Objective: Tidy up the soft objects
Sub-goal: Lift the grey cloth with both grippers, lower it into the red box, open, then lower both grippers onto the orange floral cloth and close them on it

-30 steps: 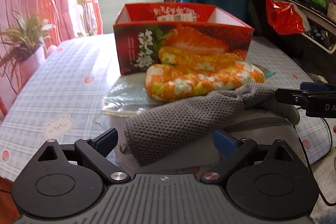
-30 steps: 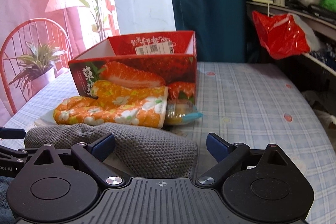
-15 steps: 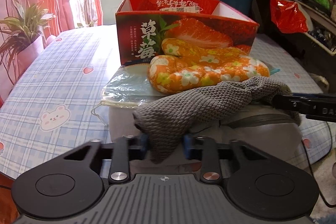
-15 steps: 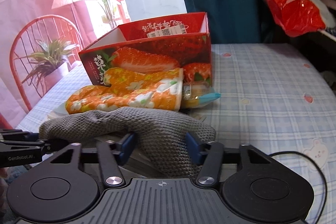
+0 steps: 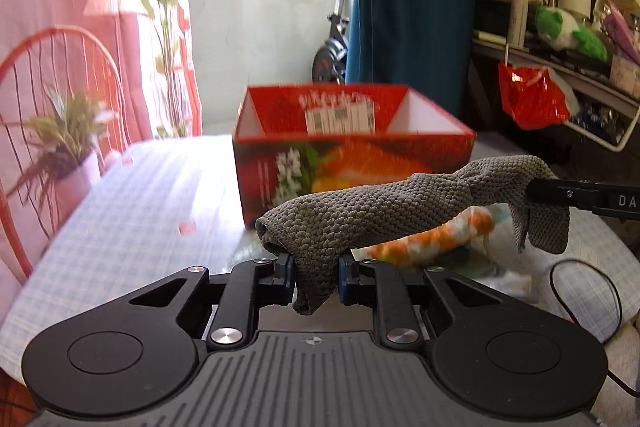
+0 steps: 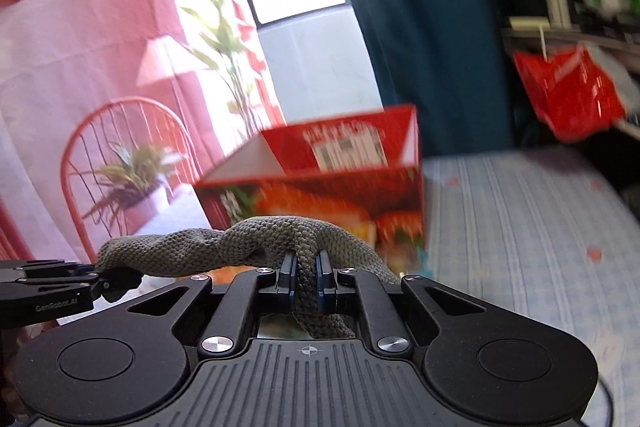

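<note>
— Two grippers on one cloth, is that right?

— Yes. The grey knitted cloth [image 5: 384, 215] is a coarse, bumpy weave, bunched into a thick rope shape. The left gripper [image 5: 316, 279] has its jaws closed tight on one end, and a short tail hangs below the blue pads. The right gripper [image 6: 306, 277] pinches the other end the same way, with a twisted fold squeezed between its pads.

— Where is the cloth, then?

— Off the table, stretched between the two grippers in front of the red box [image 5: 352, 151]. In the left wrist view a loose flap droops beside the right gripper's black fingers [image 5: 576, 195].

— And the box?

— Glossy printed cardboard, open on top, with fruit and white flowers on the front wall. A white barcode label shows on the inner back wall. I cannot tell whether anything lies inside.

— Anything else soft?

— An orange floral padded mitt [image 5: 432, 239], blurred, lies on the table below the cloth, near the box's front. The tablecloth [image 5: 132, 219] is pale blue check.
</note>
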